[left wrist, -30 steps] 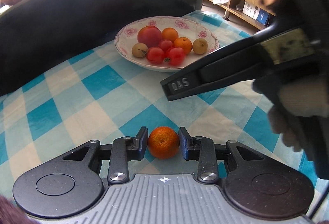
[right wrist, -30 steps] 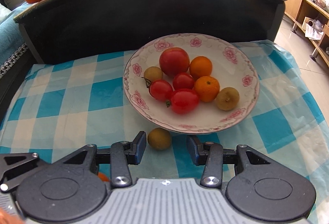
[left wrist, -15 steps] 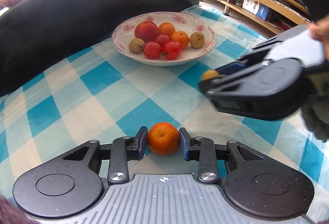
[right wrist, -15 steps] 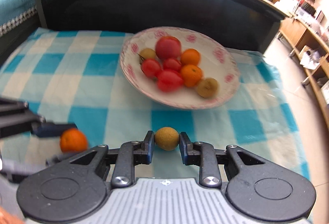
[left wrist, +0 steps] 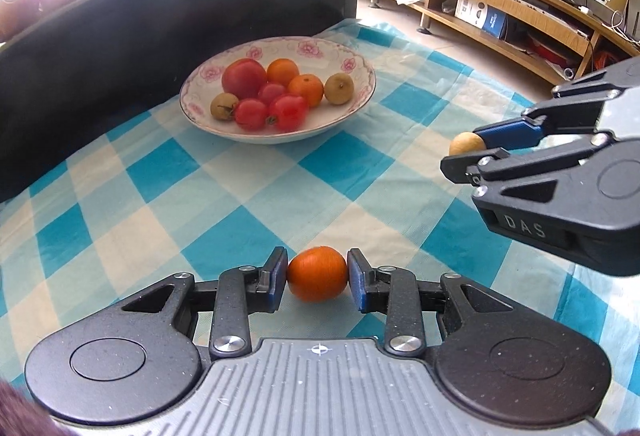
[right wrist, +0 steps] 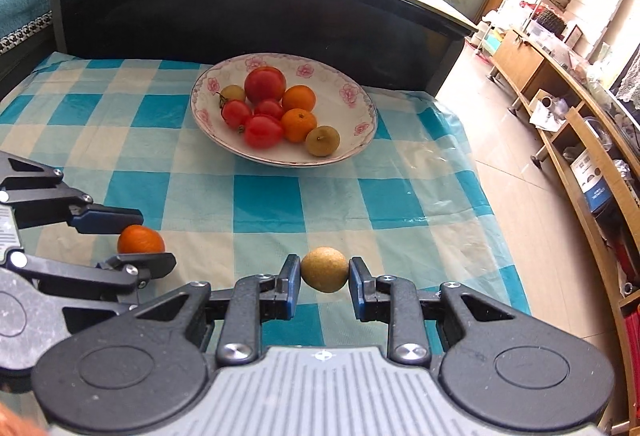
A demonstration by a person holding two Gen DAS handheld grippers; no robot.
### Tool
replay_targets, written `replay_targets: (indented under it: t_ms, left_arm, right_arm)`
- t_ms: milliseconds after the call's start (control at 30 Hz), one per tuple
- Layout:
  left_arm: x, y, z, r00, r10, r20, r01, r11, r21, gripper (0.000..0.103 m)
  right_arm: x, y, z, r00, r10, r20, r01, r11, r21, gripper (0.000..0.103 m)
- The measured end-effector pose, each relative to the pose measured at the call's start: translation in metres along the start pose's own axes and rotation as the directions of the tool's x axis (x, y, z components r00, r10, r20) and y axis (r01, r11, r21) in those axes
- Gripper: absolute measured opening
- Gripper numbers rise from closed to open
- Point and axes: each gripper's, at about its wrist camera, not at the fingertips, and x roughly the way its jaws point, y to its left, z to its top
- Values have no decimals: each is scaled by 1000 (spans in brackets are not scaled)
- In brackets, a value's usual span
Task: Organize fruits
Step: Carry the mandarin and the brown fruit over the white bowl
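Left claw (left wrist: 317,278): closed on a small orange mandarin (left wrist: 317,278), which is being gripped across its middle, clear of the checked cloth (left wrist: 248,196) on the desk.

Right claw (right wrist: 324,272): closed on a small round brown fruit (right wrist: 324,269), likewise being pinched at its widest part.

Flowered bowl (right wrist: 362,104): lying well ahead of both claws, being filled with tomatoes, mandarins and brown fruits.

Handling, as judged: both fruits are being taken as light, the mandarin soft-skinned and easily bruised, the brown fruit firmer; both being round, they are apt to roll on release.
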Motion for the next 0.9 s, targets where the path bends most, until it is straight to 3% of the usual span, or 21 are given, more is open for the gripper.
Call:
replay_targets:
  t_ms: [333,600,900]
  left_arm:
    - [-10,-3,7,999,-4,38,4,1000,-2,40]
    - [-14,-2,12,999,-4,53,4,1000,-11,40]
    - [-16,2,18,998,12,64,-10,1000,-28,40]
  right_arm:
    - [-10,1,2,999,-24,29,24,1000,3,30]
    - [-7,-3,4,994,109,-31,-105,990,98,30]
    - [-9,-5,9,991,131,-39,-126,985,117,30]
